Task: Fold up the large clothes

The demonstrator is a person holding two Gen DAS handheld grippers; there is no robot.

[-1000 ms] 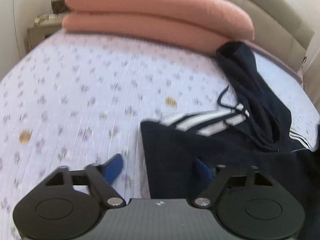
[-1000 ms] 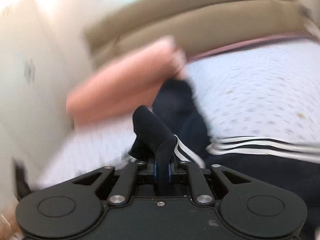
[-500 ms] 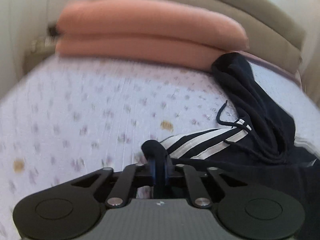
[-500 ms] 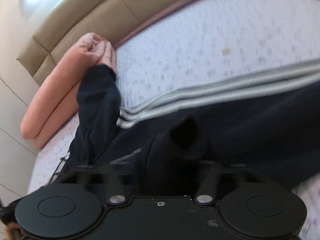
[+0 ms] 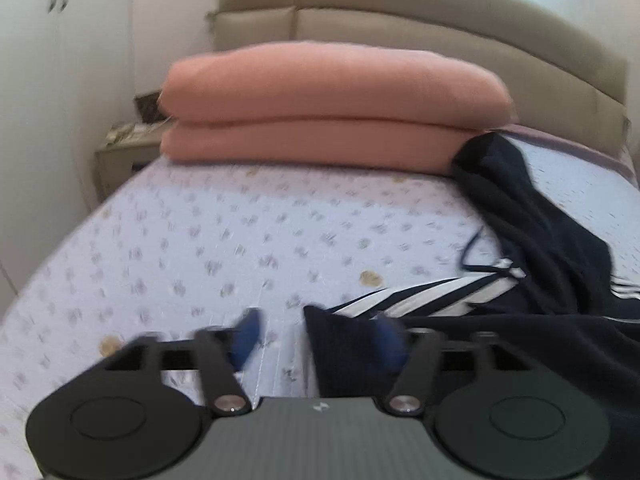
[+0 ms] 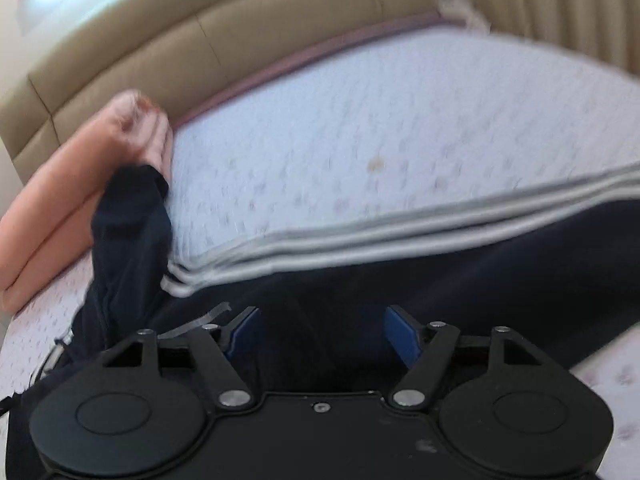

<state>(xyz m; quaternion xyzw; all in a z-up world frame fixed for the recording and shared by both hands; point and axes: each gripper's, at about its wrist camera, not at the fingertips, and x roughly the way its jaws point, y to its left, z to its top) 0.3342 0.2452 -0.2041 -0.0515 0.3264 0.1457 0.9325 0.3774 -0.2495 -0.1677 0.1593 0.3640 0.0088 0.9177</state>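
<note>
A dark navy garment with white side stripes [image 5: 540, 320] lies on the bed at the right of the left wrist view, one part stretching up toward the orange bedding. My left gripper [image 5: 316, 340] is open, its blue pads either side of the garment's near left edge. In the right wrist view the same garment [image 6: 440, 272] spreads across the lower frame, its stripes running left to right. My right gripper [image 6: 320, 334] is open and empty just above the dark cloth.
A folded orange blanket [image 5: 328, 116] lies at the head of the bed. The floral bedsheet [image 5: 200, 248] covers the mattress. A beige padded headboard [image 6: 200, 40] stands behind. A nightstand [image 5: 120, 152] and white wardrobe are at the far left.
Both grippers were shut on the dark garment half a second ago and have now opened and let it go. The cloth has dropped back flat on the bed.
</note>
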